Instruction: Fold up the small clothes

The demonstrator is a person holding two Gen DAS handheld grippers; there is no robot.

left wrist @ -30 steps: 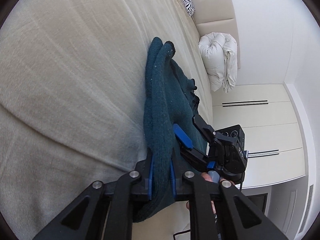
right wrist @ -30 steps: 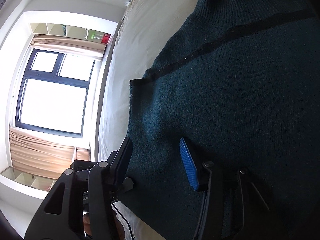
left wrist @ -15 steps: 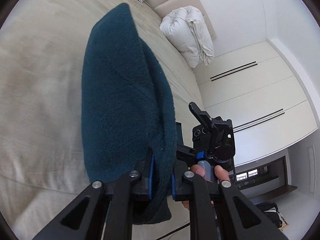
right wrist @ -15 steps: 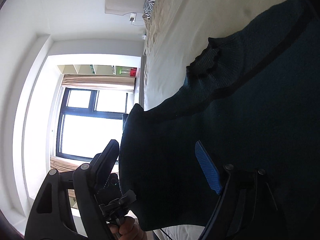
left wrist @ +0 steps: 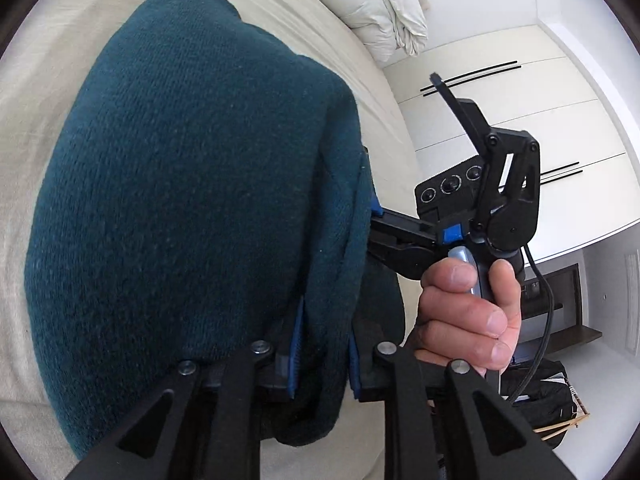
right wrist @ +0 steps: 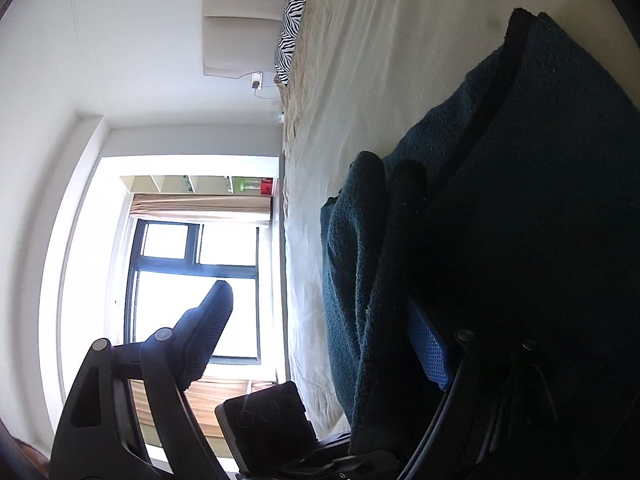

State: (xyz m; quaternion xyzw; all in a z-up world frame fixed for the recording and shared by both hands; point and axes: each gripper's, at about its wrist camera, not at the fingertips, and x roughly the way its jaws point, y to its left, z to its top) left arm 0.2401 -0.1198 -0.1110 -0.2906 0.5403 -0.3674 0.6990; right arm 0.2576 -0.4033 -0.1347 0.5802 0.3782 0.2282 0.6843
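The bed [left wrist: 48, 80] fills most of both views, its pale cream sheet stretching ahead of the left tongs and running up the middle of the right wrist view [right wrist: 340, 80]. Beyond the right tongs, on the far side of the room, stands a dark-framed window [right wrist: 196, 272] with a tan curtain over it. A white cupboard wall [left wrist: 500, 128] with thin black handles rises past the left tongs, to their right.

The dark teal knitted garment [left wrist: 180, 200] is lifted off the sheet and bulges forward over the left tongs, hiding much of the bed; in the right wrist view it hangs in thick folds [right wrist: 520, 220] across the right half of the frame. A rolled white duvet [left wrist: 368, 4] lies at the head of the bed, far ahead of the left tongs, and a zebra-striped pillow [right wrist: 290, 32] sits far ahead of the right tongs.

The left tongs [left wrist: 322, 354] pinch a fold of the garment between their blue pads, and their jaws are opening. The right tongs [right wrist: 320, 332] stand wide apart and are opening: one blue pad lies against the cloth, the other stands clear before the window. A hand [left wrist: 472, 312] grips the right tongs' handle, just right of the left tongs
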